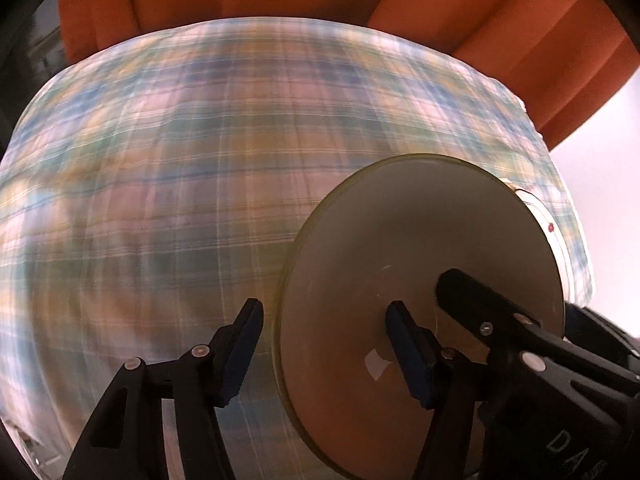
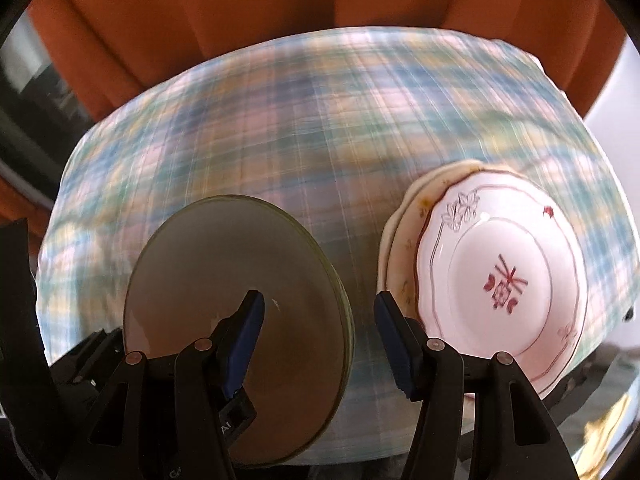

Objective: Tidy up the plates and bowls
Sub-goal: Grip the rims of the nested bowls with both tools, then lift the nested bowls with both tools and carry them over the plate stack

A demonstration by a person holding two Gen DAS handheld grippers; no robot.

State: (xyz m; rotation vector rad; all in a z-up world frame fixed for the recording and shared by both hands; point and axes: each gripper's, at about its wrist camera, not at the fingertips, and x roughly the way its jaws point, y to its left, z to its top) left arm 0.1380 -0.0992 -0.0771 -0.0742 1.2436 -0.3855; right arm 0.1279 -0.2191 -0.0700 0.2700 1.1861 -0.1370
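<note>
Olive plate [image 2: 240,300] tilted above plaid cloth [image 1: 160,200], its rim between spread left gripper [image 1: 324,350] fingers, right gripper [image 2: 320,340] spread, unloaded, beside stacked white plates [image 2: 500,272]

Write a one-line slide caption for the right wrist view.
Open right gripper above a plaid tablecloth, between a grey-green plate and stacked white patterned plates.

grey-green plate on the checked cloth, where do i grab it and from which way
Probably by the rim. The grey-green plate lies flat on the checked cloth with a thin rim, so one finger should slide under the edge and the other press on top. Its side facing the patterned white plate looks free; the right gripper hangs open over that gap.
</note>
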